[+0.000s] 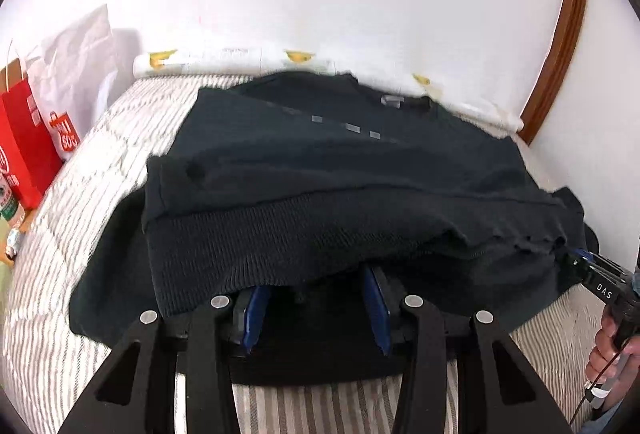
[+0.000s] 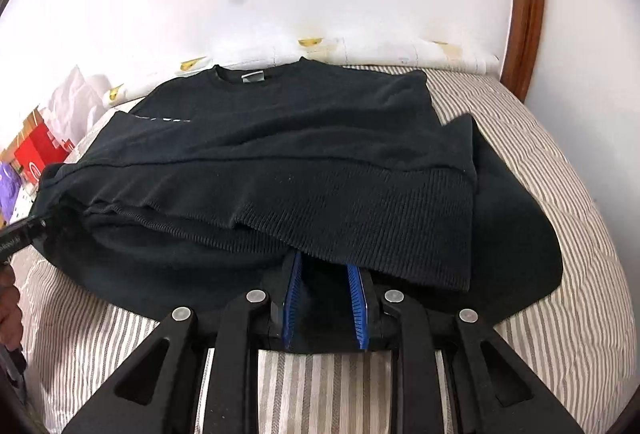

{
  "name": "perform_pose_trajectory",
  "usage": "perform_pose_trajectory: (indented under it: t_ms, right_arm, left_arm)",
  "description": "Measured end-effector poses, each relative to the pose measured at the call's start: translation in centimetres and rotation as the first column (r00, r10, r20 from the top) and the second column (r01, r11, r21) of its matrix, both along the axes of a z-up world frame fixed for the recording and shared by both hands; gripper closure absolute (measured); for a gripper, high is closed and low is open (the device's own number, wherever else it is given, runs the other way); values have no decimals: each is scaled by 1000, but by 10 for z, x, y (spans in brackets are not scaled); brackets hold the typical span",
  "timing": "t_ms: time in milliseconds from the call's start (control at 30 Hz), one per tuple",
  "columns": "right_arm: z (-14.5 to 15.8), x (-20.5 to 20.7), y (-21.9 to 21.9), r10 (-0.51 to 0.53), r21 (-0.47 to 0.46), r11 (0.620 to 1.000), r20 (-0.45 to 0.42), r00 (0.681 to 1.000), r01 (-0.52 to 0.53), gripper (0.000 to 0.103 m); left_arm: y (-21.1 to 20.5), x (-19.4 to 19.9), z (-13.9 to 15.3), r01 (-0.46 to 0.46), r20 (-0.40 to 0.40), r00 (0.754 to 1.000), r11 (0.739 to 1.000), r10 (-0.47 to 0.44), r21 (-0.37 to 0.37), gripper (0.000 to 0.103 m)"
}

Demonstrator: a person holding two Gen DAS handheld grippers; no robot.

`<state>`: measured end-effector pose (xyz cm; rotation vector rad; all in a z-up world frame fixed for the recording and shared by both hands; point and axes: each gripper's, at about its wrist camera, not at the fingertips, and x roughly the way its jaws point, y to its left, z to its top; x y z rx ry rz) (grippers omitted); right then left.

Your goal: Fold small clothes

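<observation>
At the bottom centre of the left wrist view, the left gripper (image 1: 316,310) is reaching under the near hem of a black sweater (image 1: 320,170), its blue pads (image 1: 252,318) standing apart with dark cloth lying between them; whether they are pinching it I cannot tell, since the hem is draping over the fingertips. In the right wrist view the right gripper (image 2: 324,298) is sitting likewise at the bottom centre, its blue ribbed pads (image 2: 291,298) spread, with the ribbed hem of the sweater (image 2: 304,162) hanging over the tips (again, a true grasp or a loose hold cannot be told). At the lower right edge of the left view, the right gripper (image 1: 580,258) is showing at the sweater's near right corner, with a hand (image 1: 612,350) on its handle.

The sweater is lying on a striped bed (image 1: 60,234), partly folded, its lower part doubled up over the body. Its collar with a grey label (image 2: 253,77) is pointing toward the top of the frame.

Beyond it, a white rolled cloth with yellow marks (image 1: 236,62) is lining the wall. At the left edge, a red paper bag (image 1: 24,138) and a white bag (image 1: 76,74) are standing beside the bed. A brown wooden frame (image 2: 528,2) is curving up the right side.
</observation>
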<state>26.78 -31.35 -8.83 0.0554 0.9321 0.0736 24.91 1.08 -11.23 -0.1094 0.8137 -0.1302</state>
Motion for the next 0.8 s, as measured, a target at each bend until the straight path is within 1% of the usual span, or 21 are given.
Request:
perform_pose_trajectory:
  t_ms: [200, 400, 533, 667, 800]
  right_arm:
    - [8, 25, -3, -16, 17, 1000, 31, 999, 16, 80]
    - [13, 60, 0, -24, 5, 1000, 54, 998, 24, 80]
    - [13, 82, 1, -25, -2, 1000, 62, 998, 25, 80]
    - [15, 108, -1, -54, 1, 999, 72, 996, 54, 80]
    - [31, 119, -2, -69, 21, 998, 109, 992, 67, 79]
  left_arm:
    - [2, 23, 3, -4, 16, 1000, 1000, 4, -1, 62]
    - [3, 51, 7, -5, 38, 999, 1000, 5, 2, 62]
    - [5, 71, 11, -16, 51, 999, 1000, 16, 2, 62]
    - [4, 84, 20, -27, 81, 996, 1000, 27, 4, 62]
    - [8, 89, 29, -46, 109, 993, 999, 46, -6, 62]
